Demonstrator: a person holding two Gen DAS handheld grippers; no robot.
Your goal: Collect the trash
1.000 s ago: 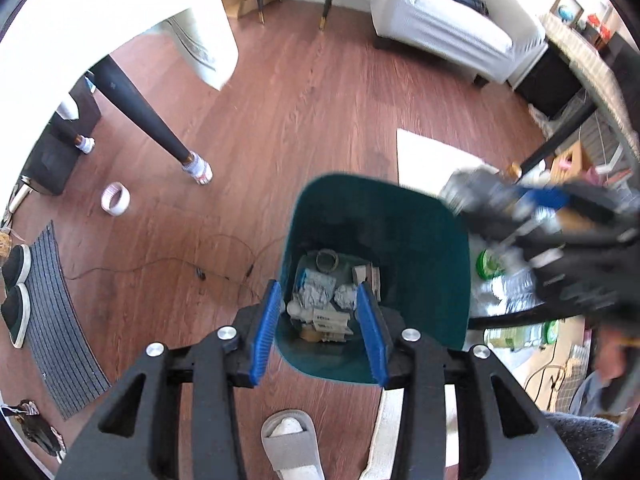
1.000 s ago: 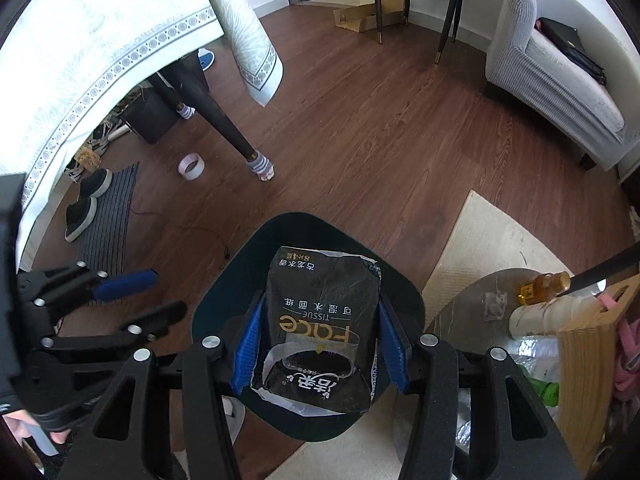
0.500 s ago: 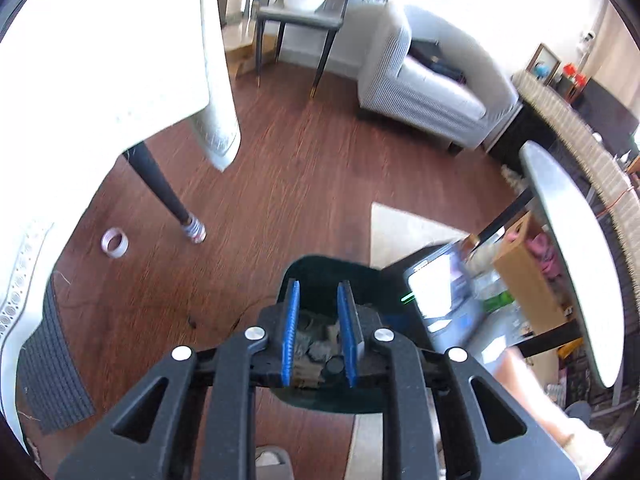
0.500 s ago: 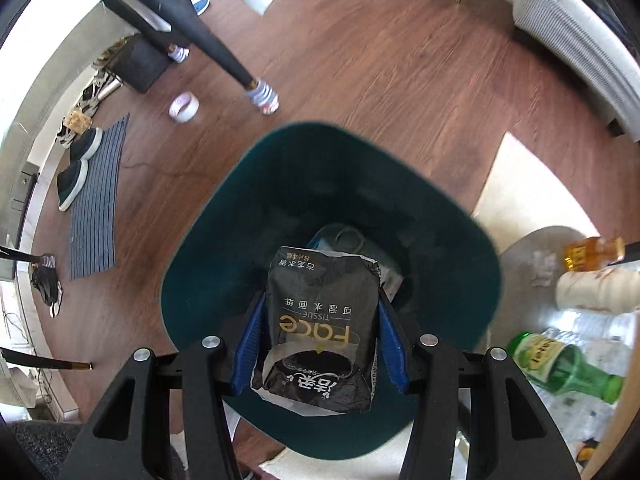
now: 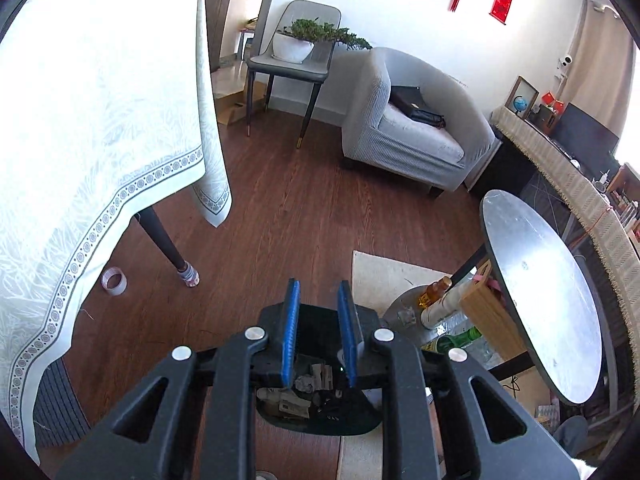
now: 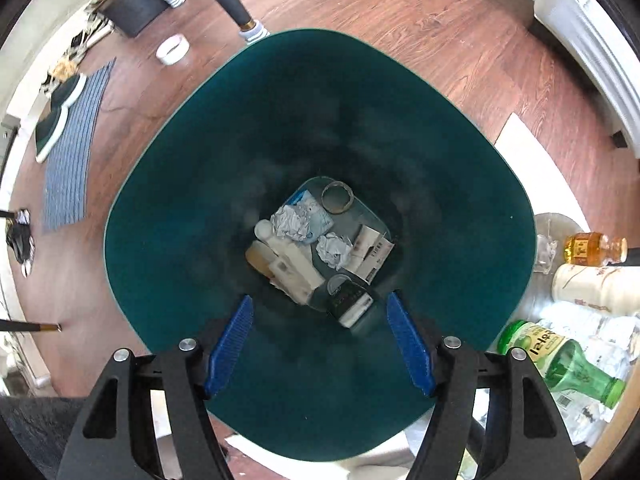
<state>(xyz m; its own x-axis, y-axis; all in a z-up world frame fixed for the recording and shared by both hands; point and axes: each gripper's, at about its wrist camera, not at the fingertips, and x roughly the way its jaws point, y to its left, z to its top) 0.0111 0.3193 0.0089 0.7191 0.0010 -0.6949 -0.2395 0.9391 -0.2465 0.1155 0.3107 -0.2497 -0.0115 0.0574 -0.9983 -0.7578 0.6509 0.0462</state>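
The wooden floor (image 6: 420, 32) carries the green bin (image 6: 192, 208). A tape roll (image 6: 173, 49) lies at eleven o'clock, a striped mat (image 6: 70, 152) at nine.

Bright daylight room, heavy fisheye warp, both views pretty sharp

Left wrist view: the tablecloth (image 5: 100, 128) is blown out white on the left, so light pours in from that side; the round surface (image 5: 540, 292) catches a soft grey sheen; walls and armchair (image 5: 416, 128) bend hard toward the black corners. Right wrist view: the bin's (image 6: 180, 208) inside goes dark and murky toward the bottom; the trash (image 6: 316, 248) down there is dim and a bit soft; the floorboards (image 6: 420, 20) are warm and well lit; the edges curve.
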